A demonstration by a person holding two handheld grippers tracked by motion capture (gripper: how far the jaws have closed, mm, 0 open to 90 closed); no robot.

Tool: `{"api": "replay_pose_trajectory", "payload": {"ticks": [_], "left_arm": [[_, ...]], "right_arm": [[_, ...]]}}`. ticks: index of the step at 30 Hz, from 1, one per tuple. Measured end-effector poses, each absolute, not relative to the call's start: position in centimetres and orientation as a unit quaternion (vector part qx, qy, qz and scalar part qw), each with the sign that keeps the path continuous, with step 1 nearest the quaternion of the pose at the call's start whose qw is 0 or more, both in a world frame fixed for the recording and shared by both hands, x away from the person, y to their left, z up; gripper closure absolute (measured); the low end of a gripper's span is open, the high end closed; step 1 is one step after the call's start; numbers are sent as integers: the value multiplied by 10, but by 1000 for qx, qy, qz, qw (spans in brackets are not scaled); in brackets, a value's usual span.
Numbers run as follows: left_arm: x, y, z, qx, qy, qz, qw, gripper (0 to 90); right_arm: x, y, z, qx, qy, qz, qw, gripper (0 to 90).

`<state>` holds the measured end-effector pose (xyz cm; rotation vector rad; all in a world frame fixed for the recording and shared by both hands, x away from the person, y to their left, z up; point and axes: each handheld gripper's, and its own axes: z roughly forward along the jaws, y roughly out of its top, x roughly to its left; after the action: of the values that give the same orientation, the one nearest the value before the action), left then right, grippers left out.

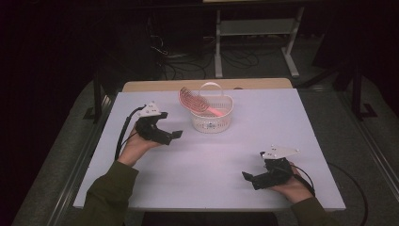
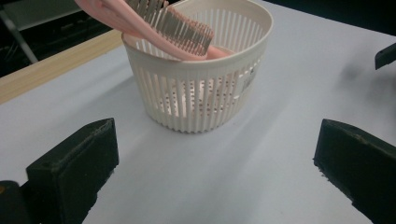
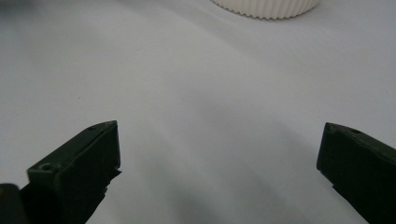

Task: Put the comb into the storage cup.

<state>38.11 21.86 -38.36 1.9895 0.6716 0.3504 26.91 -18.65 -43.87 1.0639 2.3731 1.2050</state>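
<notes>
**Both grippers empty, pink hairbrush sits in the white basket**

My left gripper [image 1: 175, 135] is spread wide, nothing between the jaws. It sits left of the white slatted basket [image 1: 211, 120], near it but not touching, jaws pointing toward it. In the left gripper view the basket [image 2: 201, 100] stands on the table just ahead of my two black jaws, bare white tabletop between them and its wall.

The pink hairbrush [image 1: 193, 101] lies tilted in the basket: handle end down inside, bristle head propped over the rim on the left-far side and sticking out beyond it. In the left gripper view the hairbrush [image 2: 170, 28] leans on the rim, bristles facing me; the head is cut off by the top edge of that view, and the handle is mostly hidden behind the basket wall.

My right gripper [image 1: 248, 178] is also released, jaws wide apart, holding nothing. It hovers or rests near the front right of the white table [image 1: 226, 160], well apart from the basket; can't tell if it touches the surface. In the right gripper view just the basket's ribbed foot [image 3: 266, 7] peeks in at the top edge, the rest cut off.

The basket's loop handle [image 1: 210, 87] stands upright. A dark bit of the right gripper [image 2: 385, 55] pokes in at the edge of the left gripper view, too little to read. Room behind the table is dark, hard to make out.
</notes>
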Motion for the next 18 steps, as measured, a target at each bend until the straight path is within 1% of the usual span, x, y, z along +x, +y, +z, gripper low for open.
{"api": "replay_pose_trajectory", "payload": {"ticks": [3,6,18], "left_arm": [[377,220,-389,825,274,141,474,0],[373,225,-390,817,281,132,487,0],[354,234,-400,827,272,129,474,0]], "right_arm": [[269,-187,-438,368,819,417,137,0],[269,-187,-438,368,819,418,138,0],[269,-188,-438,368,819,418,138,0]]}}
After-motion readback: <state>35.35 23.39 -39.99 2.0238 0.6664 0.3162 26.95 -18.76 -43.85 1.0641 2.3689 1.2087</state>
